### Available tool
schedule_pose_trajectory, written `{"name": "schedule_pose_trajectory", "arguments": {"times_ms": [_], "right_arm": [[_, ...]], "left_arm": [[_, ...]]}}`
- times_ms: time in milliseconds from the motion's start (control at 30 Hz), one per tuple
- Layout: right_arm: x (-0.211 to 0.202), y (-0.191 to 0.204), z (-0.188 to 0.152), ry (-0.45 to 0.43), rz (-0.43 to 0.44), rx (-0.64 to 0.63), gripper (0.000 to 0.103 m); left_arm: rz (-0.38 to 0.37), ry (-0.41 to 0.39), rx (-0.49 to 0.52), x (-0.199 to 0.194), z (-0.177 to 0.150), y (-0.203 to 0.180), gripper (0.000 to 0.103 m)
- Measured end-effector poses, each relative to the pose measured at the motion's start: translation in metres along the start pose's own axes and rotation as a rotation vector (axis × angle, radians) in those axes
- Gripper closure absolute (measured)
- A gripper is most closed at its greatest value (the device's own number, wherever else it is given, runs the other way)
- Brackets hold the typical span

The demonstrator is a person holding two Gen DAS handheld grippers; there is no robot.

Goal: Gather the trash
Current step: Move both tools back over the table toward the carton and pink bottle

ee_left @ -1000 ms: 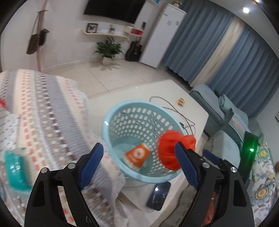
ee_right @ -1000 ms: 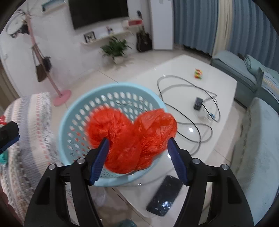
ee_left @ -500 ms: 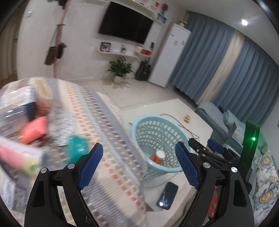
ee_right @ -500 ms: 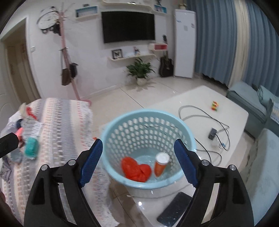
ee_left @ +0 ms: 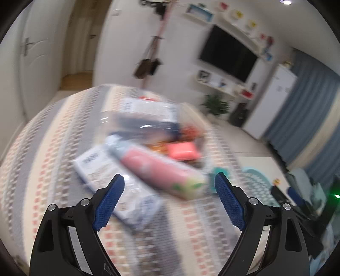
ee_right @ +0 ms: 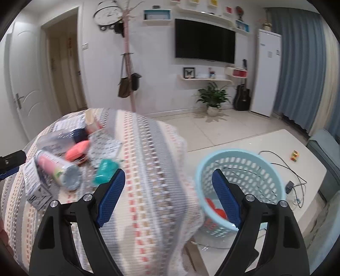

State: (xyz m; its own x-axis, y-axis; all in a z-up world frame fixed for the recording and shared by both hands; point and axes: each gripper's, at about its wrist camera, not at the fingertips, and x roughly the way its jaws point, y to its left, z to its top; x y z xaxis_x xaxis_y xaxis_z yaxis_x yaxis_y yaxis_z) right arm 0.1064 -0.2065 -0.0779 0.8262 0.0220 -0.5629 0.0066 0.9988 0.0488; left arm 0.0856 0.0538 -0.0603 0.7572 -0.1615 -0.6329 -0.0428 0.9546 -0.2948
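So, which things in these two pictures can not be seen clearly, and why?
- Left wrist view: the trash pile on the striped cloth is smeared by motion blur; labels unreadable.
- Left wrist view: the blue basket is partly behind the left gripper.
- Right wrist view: the basket's contents are mostly hidden by the right gripper finger; only the red bag peeks out.

- Left wrist view: heavy motion blur smears the clutter; a ceiling lamp [ee_left: 286,2] glows at top right.
- Right wrist view: sharper, evenly lit indoors.
- Both: fisheye bending, dark rounded corners.
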Motion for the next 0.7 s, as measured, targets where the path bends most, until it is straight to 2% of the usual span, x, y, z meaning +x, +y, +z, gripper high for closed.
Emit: {"name": "schedule_pose_trajectory", "arguments": {"times_ms": [33,67,267,400,600,700], "right_arm": [[0.002,0.008,-0.001,0.005,0.012,-0.012,0.023],[0.003,0.014,-0.001,0.01,0.02,-0.02,0.023],[0.005,0.039,-0.004,0.019,0.053,-0.055,0.023],[0.009,0.05,-0.001,0.023,0.067,-0.078,0.023],[0.014,0.059,0.002,0.027,0.084,-0.09,0.023],[0.016,0.062,0.004,0.028,0.085,-0.101,0.023]], "left_arm": [[0.054,0.012,-0.011,0.002,0.0,0.007,0.018],[0.075,0.017,-0.026,0.004,0.0,0.014,0.018],[0.062,0.073,-0.12,0.019,-0.008,0.046,0.018],[0.088,0.076,-0.131,0.028,-0.012,0.049,0.018],[0.195,0.082,-0.099,0.048,-0.005,0.035,0.014],[0.197,0.087,-0.119,0.056,-0.001,0.038,0.012]]}}
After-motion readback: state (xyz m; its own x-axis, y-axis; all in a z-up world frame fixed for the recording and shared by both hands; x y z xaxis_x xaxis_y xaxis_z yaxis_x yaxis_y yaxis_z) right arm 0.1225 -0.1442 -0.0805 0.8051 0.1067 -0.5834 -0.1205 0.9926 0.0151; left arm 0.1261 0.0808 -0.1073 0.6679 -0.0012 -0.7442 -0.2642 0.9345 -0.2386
